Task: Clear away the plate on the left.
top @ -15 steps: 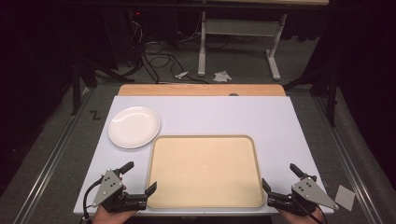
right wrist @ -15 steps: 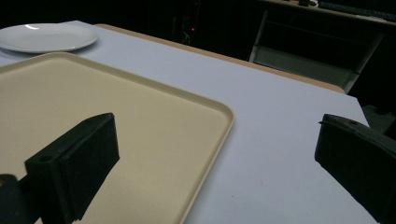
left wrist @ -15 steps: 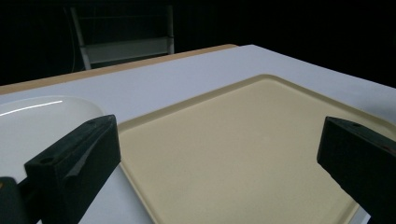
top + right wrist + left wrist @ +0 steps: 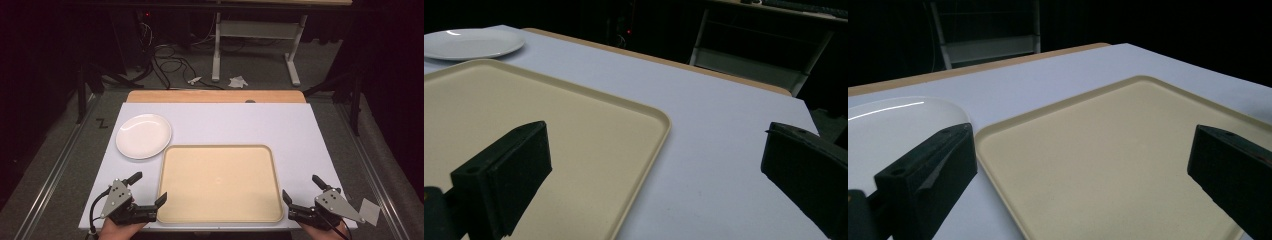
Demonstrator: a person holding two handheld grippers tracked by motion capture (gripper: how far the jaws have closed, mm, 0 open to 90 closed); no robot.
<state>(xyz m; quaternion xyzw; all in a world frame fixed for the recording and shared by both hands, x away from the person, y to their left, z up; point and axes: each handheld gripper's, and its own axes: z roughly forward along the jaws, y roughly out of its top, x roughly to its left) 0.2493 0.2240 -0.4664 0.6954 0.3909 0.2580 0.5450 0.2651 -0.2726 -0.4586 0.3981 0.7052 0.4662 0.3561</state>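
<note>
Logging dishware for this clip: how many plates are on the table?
1. A white plate lies on the table's far-left part, just off the far-left corner of the beige tray. Nothing on the table could hide another.

1. Overhead light brightens the white table (image 4: 240,125); the surroundings at the frame edges fall to near black.
2. A glare streak marks the plate (image 4: 893,130) at left.
3. Near jaws look soft and underexposed.
</note>
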